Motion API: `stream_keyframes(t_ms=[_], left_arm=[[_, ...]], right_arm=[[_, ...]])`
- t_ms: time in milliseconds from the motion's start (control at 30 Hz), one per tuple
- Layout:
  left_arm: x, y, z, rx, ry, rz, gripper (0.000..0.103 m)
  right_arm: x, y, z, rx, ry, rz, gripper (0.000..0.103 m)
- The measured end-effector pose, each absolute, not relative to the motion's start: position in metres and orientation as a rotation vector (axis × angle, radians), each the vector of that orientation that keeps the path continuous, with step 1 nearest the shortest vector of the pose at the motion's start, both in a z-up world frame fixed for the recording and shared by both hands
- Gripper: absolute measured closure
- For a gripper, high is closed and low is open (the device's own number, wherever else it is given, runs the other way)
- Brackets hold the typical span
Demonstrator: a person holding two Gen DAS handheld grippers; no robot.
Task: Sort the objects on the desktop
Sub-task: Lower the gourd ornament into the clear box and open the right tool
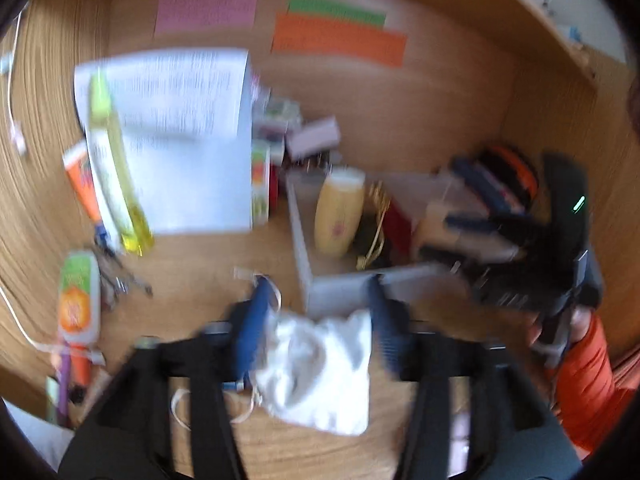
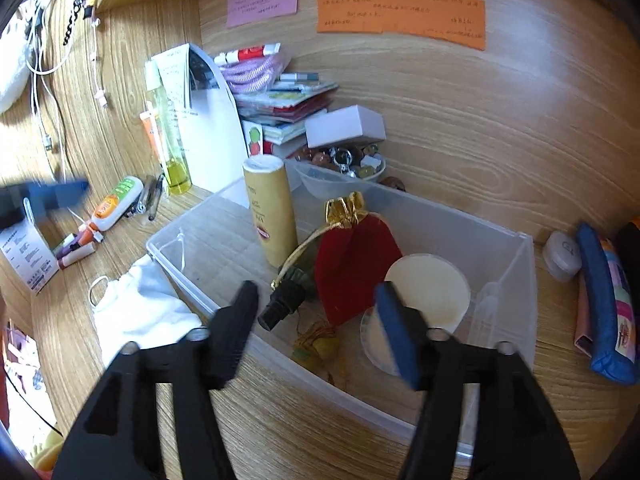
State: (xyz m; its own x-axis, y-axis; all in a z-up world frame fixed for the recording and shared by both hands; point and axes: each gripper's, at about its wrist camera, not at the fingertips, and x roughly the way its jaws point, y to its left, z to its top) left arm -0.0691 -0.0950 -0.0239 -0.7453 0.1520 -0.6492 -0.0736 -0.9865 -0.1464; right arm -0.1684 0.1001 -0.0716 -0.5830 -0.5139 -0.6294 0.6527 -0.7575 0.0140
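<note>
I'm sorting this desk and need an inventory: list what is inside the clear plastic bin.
In the clear plastic bin: an upright yellow bottle, a red drawstring pouch, a round cream lid, a black cap, a small yellow charm. Whatever lies under the pouch is hidden.

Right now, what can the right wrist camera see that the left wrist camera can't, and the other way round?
Only the right wrist view shows the bowl of marbles and the blue pencil case. Only the left wrist view shows the person's orange sleeve. Both show the white cloth bag beside the clear plastic bin, the yellow tube standing in it, and the orange note on the wall.
</note>
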Motion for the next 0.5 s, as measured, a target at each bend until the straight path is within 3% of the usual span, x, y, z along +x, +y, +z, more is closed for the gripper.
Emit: stream_keyframes(t_ms=[133,300,367,500], left_arm=[[-0.07,-0.1,-0.057,-1.193,-0.201,2.716,0.03],[-0.075,-0.088,-0.088,-1.286,-0.096,2.661,0.015],[-0.076,-0.084,-0.091,-1.28,-0.072,2.661,0.005],[-0.086,-0.076,-0.103,-1.336,0.017,2.673,0.002]], right_arm=[[-0.164,0.097,-0.07,0.796,0.319,-2.33,0.032],[-0.163,0.098,-0.069,0.782,0.324,-2.347,0.029],[-0.162,0.101,-0.069,0.779,0.316,-2.354,0.024],[-0.163,0.104,-0.068,0.781,0.297,-2.357,0.022]])
